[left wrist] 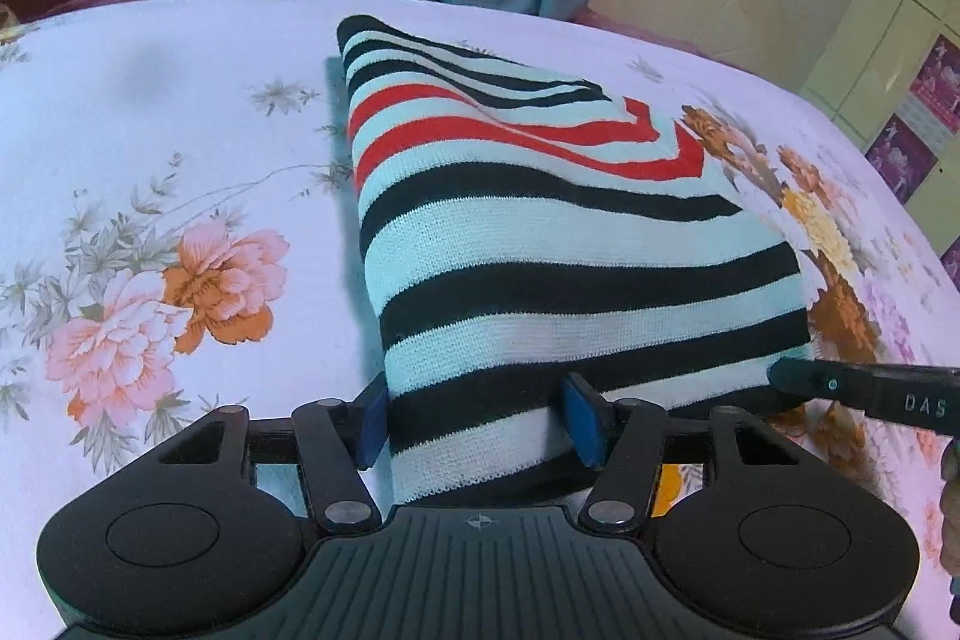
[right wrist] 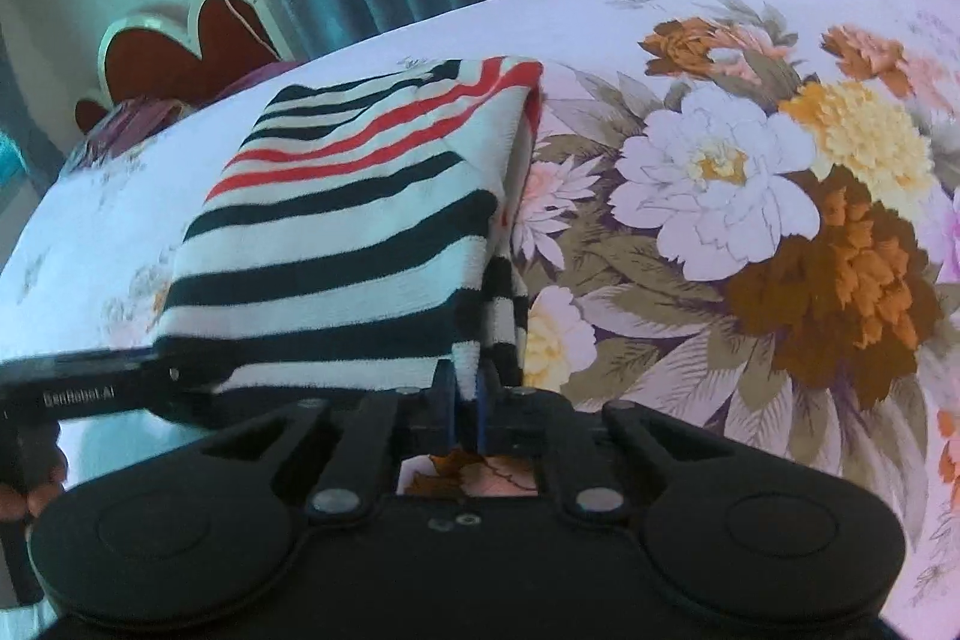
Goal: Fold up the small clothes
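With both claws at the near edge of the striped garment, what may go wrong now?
1. The right claw pinches only a small corner of the striped garment; it may slip out.
2. The left claw stands wide around the edge, so one side may lag and skew the fold.

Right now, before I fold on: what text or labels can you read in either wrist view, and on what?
"DAS": white letters on the right gripper's finger, cut off at the picture's edge.
"GenRobot.AI": on the left gripper's finger, blurred, so the reading is unsure.
Purple posters on the wall: too small to read.
Striped garment: no text.
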